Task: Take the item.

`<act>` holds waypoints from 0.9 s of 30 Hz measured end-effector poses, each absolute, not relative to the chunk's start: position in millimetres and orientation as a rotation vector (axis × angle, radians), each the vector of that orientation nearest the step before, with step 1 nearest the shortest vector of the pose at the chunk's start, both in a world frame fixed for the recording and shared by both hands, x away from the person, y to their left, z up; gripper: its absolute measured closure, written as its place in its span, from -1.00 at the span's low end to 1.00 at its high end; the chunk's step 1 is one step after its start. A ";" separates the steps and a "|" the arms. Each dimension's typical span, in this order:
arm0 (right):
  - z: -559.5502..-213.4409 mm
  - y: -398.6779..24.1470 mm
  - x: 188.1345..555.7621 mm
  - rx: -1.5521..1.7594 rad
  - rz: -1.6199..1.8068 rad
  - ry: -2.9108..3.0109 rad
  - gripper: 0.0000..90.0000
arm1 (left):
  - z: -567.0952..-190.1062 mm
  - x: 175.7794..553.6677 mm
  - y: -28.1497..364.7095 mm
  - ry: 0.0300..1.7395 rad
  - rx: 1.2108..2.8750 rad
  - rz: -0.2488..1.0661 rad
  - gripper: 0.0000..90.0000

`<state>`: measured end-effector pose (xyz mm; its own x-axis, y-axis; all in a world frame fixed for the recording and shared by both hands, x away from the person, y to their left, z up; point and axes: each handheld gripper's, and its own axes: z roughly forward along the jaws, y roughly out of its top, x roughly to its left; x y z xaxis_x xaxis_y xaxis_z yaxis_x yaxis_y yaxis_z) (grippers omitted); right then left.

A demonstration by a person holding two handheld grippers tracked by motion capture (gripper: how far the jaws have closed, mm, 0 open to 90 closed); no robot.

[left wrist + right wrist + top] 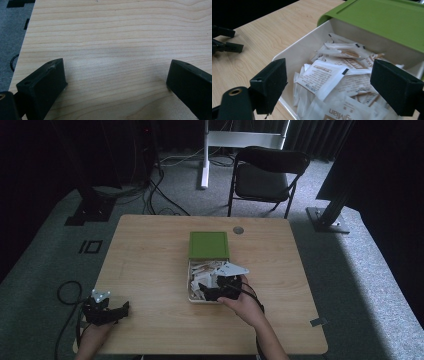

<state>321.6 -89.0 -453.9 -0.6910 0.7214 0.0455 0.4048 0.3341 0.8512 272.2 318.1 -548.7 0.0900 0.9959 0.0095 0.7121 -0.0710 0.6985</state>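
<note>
A white box [297, 48] full of small white paper packets [325, 76] lies on the wooden table, half slid out from under its green lid [382, 21]. In the high view the box [190, 296] sits at mid-table with the lid [209, 245] behind it. My right gripper [332, 86] hangs open just above the packets, with nothing between its jaws; from above, this gripper [210, 290] is over the box's near end. My left gripper [120, 311] rests open near the table's front left corner, and its jaws [116, 80] straddle bare wood.
A round grey cap [238, 230] is set in the table behind the lid. A black folding chair [265, 175] and a white stand [205, 155] are beyond the far edge. Cables lie on the carpet at left [67, 292]. The table edge [23, 45] runs close by the left gripper.
</note>
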 end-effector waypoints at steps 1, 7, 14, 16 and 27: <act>-455.5 -87.8 322.0 1.004 1.295 2.266 -0.67 | -548.6 272.2 318.1 1.676 1.841 0.692 -0.94; -462.1 -82.9 322.1 0.995 1.257 2.259 -0.54 | -548.6 272.1 318.2 1.675 1.842 0.692 -0.94; -460.4 -83.2 320.9 1.053 1.242 2.266 -0.23 | -548.6 272.1 318.1 1.675 1.842 0.692 -0.94; -461.4 -82.0 319.9 1.055 1.240 2.269 -0.19 | -548.6 272.1 318.2 1.675 1.843 0.692 -0.94; -469.8 -74.2 318.6 1.094 1.194 2.276 0.15 | -548.5 272.1 318.3 1.674 1.845 0.692 -0.94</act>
<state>318.6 -74.2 -469.8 -0.6425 0.7648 0.0466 0.4730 0.3480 0.8094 272.1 318.3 -548.5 0.0923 0.9957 0.0113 0.7132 -0.0740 0.6970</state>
